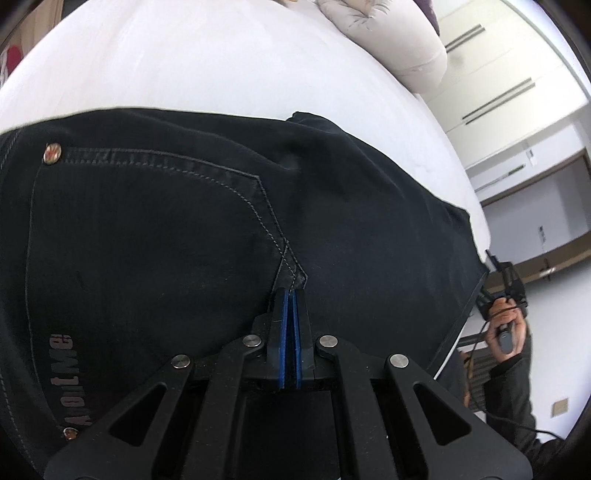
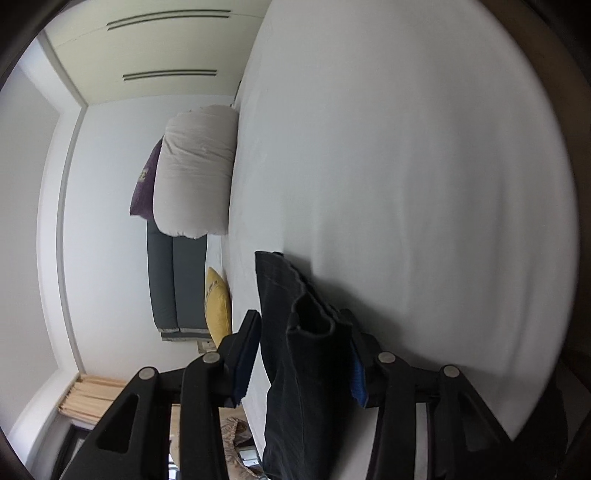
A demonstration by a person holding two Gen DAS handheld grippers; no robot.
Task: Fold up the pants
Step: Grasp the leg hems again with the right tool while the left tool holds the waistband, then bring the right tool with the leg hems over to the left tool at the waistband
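Black jeans [image 1: 166,229] lie across a white bed [image 1: 221,62], back pocket up, with a metal rivet [image 1: 51,153] at the pocket corner. My left gripper [image 1: 291,291] is shut on a seam corner of the jeans near the pocket. The right gripper [image 1: 506,284] shows at the far right of the left wrist view, by the trouser leg end. In the right wrist view, the right gripper [image 2: 303,321] stands open, with the leg hem of the jeans [image 2: 295,350] hanging between its blue-padded fingers [image 2: 246,354].
A rolled white duvet [image 1: 391,33] lies at the head of the bed; it also shows in the right wrist view [image 2: 195,173]. A yellow cushion [image 2: 218,310] and a grey mattress [image 2: 173,280] lean near the wall. White wardrobes [image 1: 498,74] stand behind.
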